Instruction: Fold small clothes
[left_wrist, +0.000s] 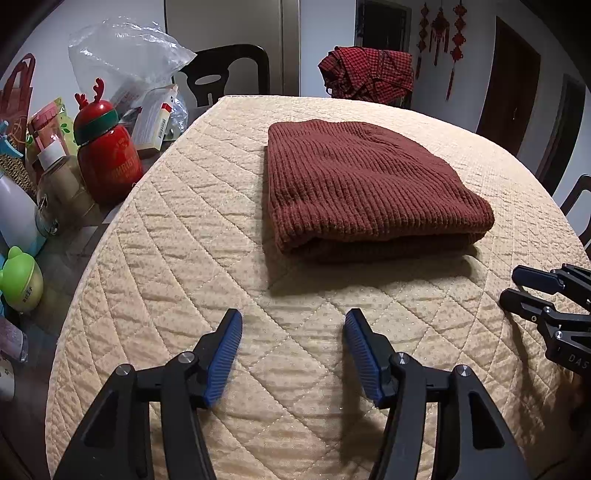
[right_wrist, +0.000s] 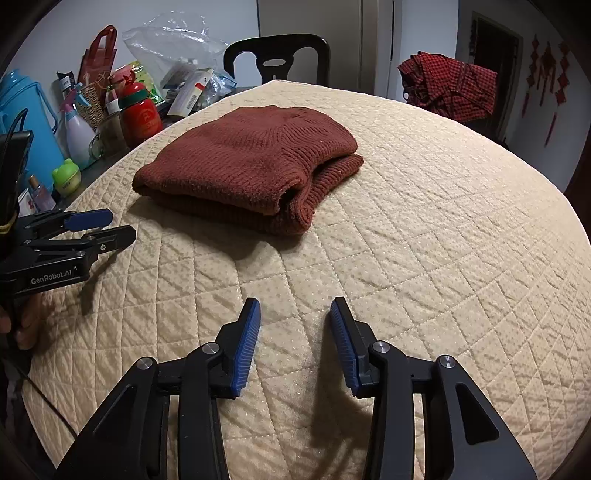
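Note:
A rust-brown ribbed knit garment (left_wrist: 365, 184) lies folded in a flat stack on the beige quilted table cover (left_wrist: 192, 229); it also shows in the right wrist view (right_wrist: 251, 162). My left gripper (left_wrist: 293, 321) is open and empty, hovering over the cover short of the garment's near edge. My right gripper (right_wrist: 295, 308) is open and empty, also short of the garment, to its right. The right gripper shows at the right edge of the left wrist view (left_wrist: 517, 284), and the left gripper at the left of the right wrist view (right_wrist: 118, 225).
Clutter stands off the cover's left side: a red antlered bottle (left_wrist: 107, 155), a green frog-lid jar (left_wrist: 20, 280), a plastic bag (left_wrist: 122, 55), a blue jug (right_wrist: 26, 122). A black chair (right_wrist: 277, 55) and a red checked cloth (left_wrist: 369, 74) are behind the table.

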